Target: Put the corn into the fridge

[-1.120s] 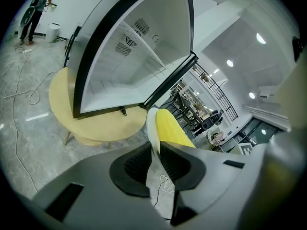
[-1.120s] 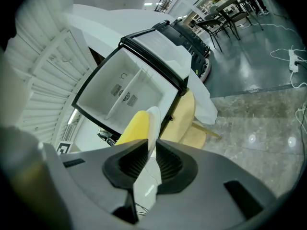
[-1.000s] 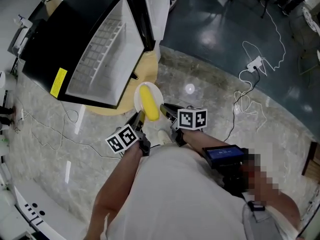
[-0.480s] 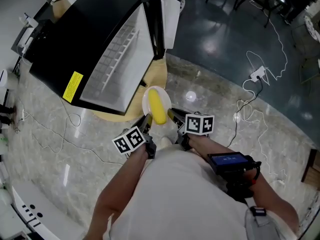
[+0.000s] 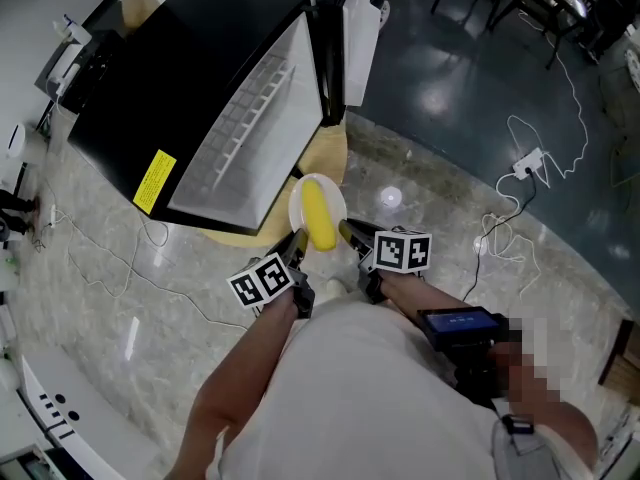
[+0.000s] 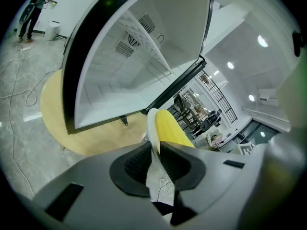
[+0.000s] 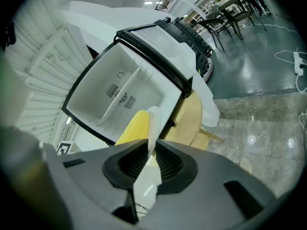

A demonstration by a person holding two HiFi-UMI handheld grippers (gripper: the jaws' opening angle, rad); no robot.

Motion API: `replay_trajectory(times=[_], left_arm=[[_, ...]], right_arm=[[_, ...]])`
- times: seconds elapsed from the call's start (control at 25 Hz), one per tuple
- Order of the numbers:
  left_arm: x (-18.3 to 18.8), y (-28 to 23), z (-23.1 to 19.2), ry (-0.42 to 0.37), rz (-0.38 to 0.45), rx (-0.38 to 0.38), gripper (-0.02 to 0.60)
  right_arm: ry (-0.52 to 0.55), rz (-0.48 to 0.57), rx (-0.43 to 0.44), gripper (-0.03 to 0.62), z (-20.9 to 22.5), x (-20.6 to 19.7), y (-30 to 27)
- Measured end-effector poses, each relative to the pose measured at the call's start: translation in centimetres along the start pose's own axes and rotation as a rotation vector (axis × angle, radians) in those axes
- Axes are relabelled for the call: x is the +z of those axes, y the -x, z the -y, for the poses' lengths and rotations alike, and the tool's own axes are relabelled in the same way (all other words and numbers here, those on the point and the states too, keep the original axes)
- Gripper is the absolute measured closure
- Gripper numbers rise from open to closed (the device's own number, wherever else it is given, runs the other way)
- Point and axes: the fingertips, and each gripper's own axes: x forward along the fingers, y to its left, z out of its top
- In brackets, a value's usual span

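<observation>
A yellow corn cob (image 5: pixel 319 216) lies on a white plate (image 5: pixel 300 201), held in the air just in front of the open black mini fridge (image 5: pixel 190 78). My left gripper (image 5: pixel 297 244) is shut on the plate's left rim and my right gripper (image 5: pixel 349 236) is shut on its right rim. In the left gripper view the plate (image 6: pixel 153 128) runs edge-on between the pads with the corn (image 6: pixel 169 128) to its right. The right gripper view has the plate (image 7: pixel 153 121) between the pads and the corn (image 7: pixel 135 127) on its left. The fridge interior (image 7: pixel 120 95) is white with a wire shelf.
The fridge stands on a round wooden table (image 5: pixel 328 152), its door (image 5: pixel 345 23) swung open at the right. A cable and power strip (image 5: pixel 527 163) lie on the floor at right. Thin cables (image 5: pixel 110 268) trail over the marble floor at left.
The plate with the corn has stayed clamped in both grippers while the fridge has drifted right and closer in the head view.
</observation>
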Motion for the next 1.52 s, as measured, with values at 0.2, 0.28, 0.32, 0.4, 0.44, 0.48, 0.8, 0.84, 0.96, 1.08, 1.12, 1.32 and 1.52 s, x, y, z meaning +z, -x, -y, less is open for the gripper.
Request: replay_trajectory(times=[0.2, 0.28, 0.32, 0.4, 0.44, 0.48, 0.8, 0.84, 0.96, 1.08, 1.12, 1.32, 1.52], left_arm=[[0.8, -1.6, 0.1, 0.021, 0.014, 0.022, 0.52], [1.2, -2.2, 0.3, 0.027, 0.023, 0.029, 0.52], [1.4, -2.6, 0.5, 0.029, 0.028, 0.031, 0.52], [1.8, -3.4, 1.0, 0.034, 0.039, 0.033, 0.52], [2.1, -3.8, 1.2, 0.036, 0.046, 0.036, 0.52], [2.4, -4.2, 1.3, 0.038, 0.053, 0.039, 0.52], [4.1, -6.6, 1.8, 0.076, 0.106, 0.074, 0.52], [4.1, -6.8, 1.8, 0.082, 0.112, 0.08, 0.52], [4.3, -7.5, 1.6, 0.103, 0.127, 0.101, 0.52], [4.5, -8.0, 1.4, 0.121, 0.145, 0.128, 0.52], [4.6, -8.1, 1.3, 0.125, 0.152, 0.136, 0.52], [5.0, -8.9, 1.0, 0.153, 0.191, 0.175, 0.52], [5.3, -9.7, 1.0, 0.187, 0.234, 0.204, 0.52]], right_arm=[[0.022, -0.031, 0.004, 0.545, 1.2, 1.7, -0.8], [0.027, -0.044, 0.014, 0.545, 1.3, 2.6, -1.1], [0.027, -0.049, 0.022, 0.545, 1.4, 3.1, -1.1], [0.026, -0.056, 0.038, 0.545, 1.8, 4.1, -1.3], [0.029, -0.06, 0.045, 0.545, 2.0, 4.7, -1.4], [0.034, -0.063, 0.05, 0.545, 2.1, 5.2, -1.6], [0.063, -0.115, 0.116, 0.545, 2.6, 8.6, -3.2], [0.068, -0.125, 0.123, 0.545, 2.8, 8.8, -3.3], [0.083, -0.16, 0.13, 0.545, 3.6, 9.3, -4.0], [0.103, -0.198, 0.136, 0.545, 4.2, 9.7, -4.6], [0.108, -0.207, 0.146, 0.545, 4.2, 9.9, -4.8], [0.138, -0.259, 0.179, 0.545, 4.8, 10.8, -5.9], [0.17, -0.304, 0.208, 0.545, 5.3, 11.7, -6.8]])
